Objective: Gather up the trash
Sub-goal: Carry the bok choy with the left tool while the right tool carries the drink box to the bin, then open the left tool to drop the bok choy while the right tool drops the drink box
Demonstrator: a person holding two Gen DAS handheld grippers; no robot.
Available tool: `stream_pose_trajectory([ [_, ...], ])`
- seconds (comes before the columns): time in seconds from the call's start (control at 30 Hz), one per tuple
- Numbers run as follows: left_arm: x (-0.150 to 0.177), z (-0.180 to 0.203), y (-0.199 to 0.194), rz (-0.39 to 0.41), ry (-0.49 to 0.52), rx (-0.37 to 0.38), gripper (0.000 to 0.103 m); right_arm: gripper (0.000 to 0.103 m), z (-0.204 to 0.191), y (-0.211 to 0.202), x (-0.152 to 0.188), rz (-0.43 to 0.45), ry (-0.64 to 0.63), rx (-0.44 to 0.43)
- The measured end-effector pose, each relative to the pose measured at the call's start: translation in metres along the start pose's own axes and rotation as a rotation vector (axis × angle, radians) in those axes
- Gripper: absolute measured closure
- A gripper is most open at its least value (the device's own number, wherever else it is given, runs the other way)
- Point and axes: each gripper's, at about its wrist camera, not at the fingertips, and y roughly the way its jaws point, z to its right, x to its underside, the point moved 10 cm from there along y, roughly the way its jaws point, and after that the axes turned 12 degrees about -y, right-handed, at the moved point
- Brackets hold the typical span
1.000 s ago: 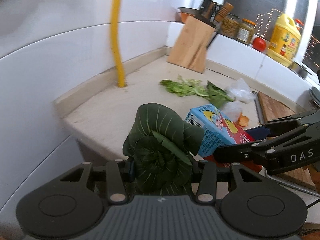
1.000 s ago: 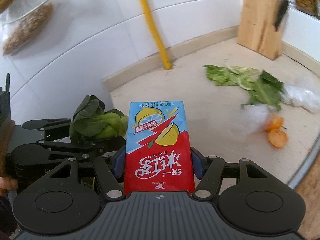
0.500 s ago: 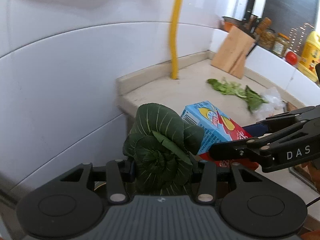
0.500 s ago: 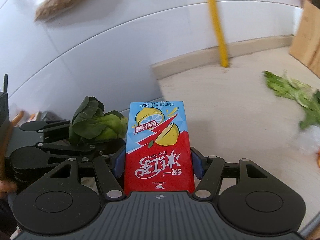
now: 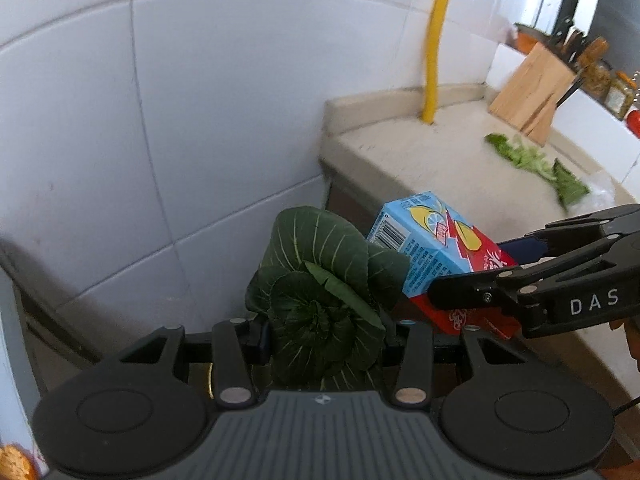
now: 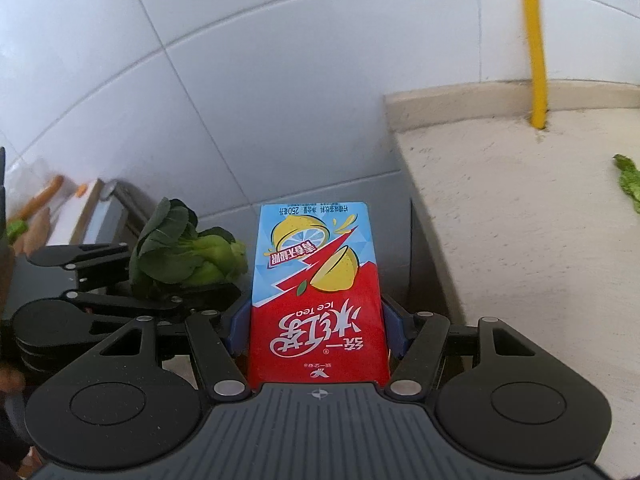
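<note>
Wooden knife block shows from left only.

One bok choy, one ice tea carton, two tools, one yellow pipe, one knife block.

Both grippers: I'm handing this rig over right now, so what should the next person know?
Left gripper is shut on the bok choy. Right gripper is shut on the ice tea carton. Both are held off the end of the counter, beside the tiled wall.
Done: two pieces picked up.
Left: drop both in a bin, none in view; loose greens remain on the counter.
</note>
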Motion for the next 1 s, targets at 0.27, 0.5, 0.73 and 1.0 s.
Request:
stream_pose_trajectory([
  [0.27, 0.002, -0.010, 0.020, -0.043, 0.003, -0.027, 0.064, 0.033, -0.002, 0.033, 0.004, -0.058, 0.009, 0.010],
  [0.5, 0.005, -0.026, 0.035, -0.086, -0.012, -0.085, 0.060, 0.032, 0.000, 0.058, 0.006, -0.104, 0.025, 0.005],
  [0.73, 0.008, -0.034, 0.038, -0.091, -0.014, -0.110, 0.057, 0.032, 0.004, 0.082, 0.013, -0.151, 0.047, -0.006],
  [1.0, 0.005, -0.038, 0.038, -0.080, -0.031, -0.108, 0.055, 0.032, 0.007, 0.089, 0.023, -0.164, 0.070, -0.014],
])
